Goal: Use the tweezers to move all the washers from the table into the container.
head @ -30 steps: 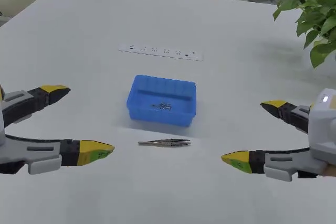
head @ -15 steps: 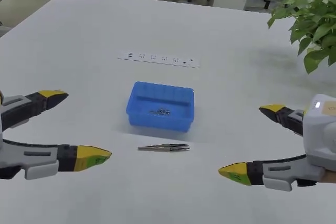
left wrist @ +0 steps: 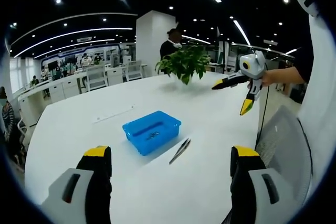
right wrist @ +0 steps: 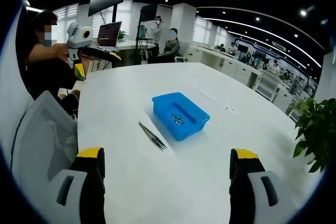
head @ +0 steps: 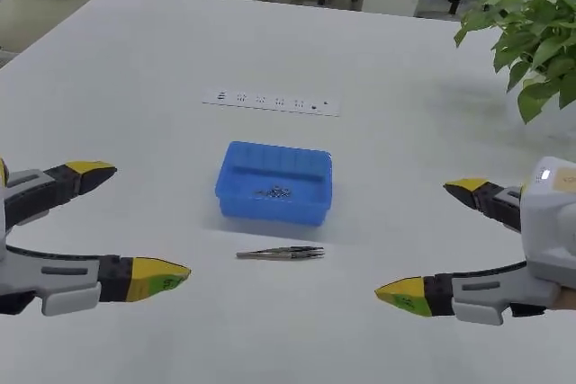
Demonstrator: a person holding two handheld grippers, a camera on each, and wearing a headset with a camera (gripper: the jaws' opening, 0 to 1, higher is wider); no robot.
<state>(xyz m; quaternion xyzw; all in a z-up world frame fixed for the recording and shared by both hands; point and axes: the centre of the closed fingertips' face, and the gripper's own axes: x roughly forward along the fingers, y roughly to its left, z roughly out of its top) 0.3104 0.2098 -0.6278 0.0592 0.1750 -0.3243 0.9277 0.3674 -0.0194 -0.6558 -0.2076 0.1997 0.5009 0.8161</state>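
The left gripper [head: 126,222] hovers at 8 o'clock in the head view above the white table [head: 135,60], its yellow-tipped jaws spread wide and holding nothing. The blue plastic container [head: 270,209] sits near the centre, with a small cluster of metal washers [head: 274,192] on its floor. The tweezers [head: 281,254] lie flat on the table at the container's 6 o'clock, near it but apart. A white power strip [head: 270,102] lies at its 12 o'clock. The right gripper [head: 430,240] hovers at 4 o'clock, jaws likewise wide apart and empty, and a leafy green plant [head: 531,33] stands at 2 o'clock
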